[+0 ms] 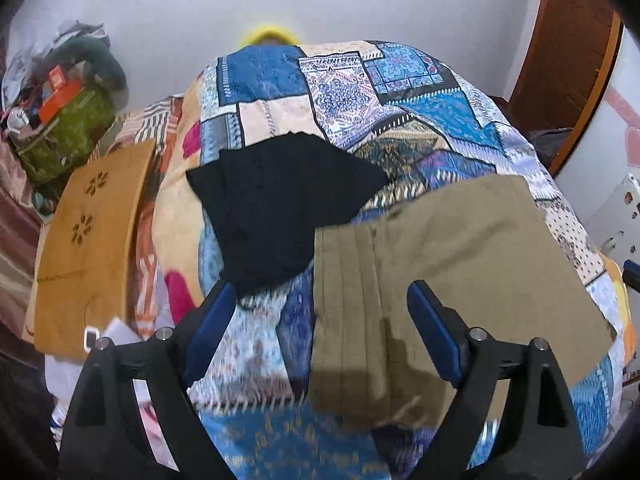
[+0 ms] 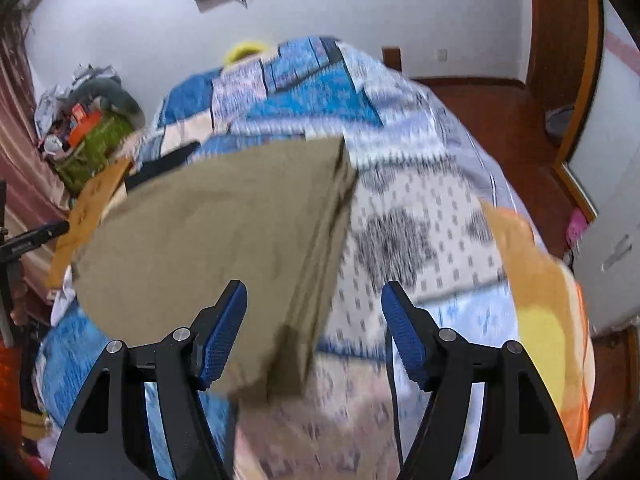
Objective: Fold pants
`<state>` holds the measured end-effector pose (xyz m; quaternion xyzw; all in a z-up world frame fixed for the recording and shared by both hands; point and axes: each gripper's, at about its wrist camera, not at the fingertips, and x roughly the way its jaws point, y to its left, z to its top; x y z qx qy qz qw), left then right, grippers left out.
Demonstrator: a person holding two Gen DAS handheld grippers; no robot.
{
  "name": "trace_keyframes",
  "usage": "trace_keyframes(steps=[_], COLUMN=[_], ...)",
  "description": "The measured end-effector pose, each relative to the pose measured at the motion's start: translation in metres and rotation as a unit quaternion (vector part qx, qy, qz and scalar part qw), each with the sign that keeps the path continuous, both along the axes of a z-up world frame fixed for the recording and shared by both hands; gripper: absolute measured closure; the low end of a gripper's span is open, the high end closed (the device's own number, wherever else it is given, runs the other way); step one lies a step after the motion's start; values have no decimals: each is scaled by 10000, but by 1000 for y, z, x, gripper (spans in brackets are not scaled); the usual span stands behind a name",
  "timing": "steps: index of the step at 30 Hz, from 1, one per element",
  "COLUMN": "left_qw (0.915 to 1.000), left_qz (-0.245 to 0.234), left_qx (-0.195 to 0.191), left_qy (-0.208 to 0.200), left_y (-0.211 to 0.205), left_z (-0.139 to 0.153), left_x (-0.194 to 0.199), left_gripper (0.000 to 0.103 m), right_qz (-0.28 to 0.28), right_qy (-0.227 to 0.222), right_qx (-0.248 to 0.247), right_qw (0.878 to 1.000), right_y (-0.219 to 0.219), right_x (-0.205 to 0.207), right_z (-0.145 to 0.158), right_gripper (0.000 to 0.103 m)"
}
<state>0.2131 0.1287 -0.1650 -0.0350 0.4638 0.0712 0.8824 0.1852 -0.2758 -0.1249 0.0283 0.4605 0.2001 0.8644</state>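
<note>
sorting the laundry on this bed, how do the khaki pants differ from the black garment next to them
The khaki pants are tan and lie folded into a neat block with stacked layered edges; the black garment is black and lies in an irregular, angular shape. The khaki pants take up more of the picture and lie nearer the cameras; the black garment lies farther back, its corner touching or overlapping them. Both lie flat on the patterned bedspread, held by neither gripper.
</note>
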Motion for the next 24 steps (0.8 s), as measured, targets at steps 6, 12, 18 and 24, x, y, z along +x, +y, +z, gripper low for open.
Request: trace_keyframes(steps=[6,12,18,24], left_qw=[9995,9980,9952,9914], left_qz=[-1,52,57,123], left_qx=[-174,-392,-641,-902], left_qy=[258,502,737,942], left_y=[6,14,19,27], left_z=[-14,-35,-60,-83], left_x=[47,80,101,108], left_gripper=[13,13,13,13], right_qz=[129,215,346,311], right_qy=[-149,9,378,495], right_qx=[-25,-65,98,-5], right_qw=[9998,9997,9986,9983], right_y=[19,31,46,58], right_x=[38,84,130,172], right_z=[-1,-16,-38,-62], right_gripper=[37,36,36,37])
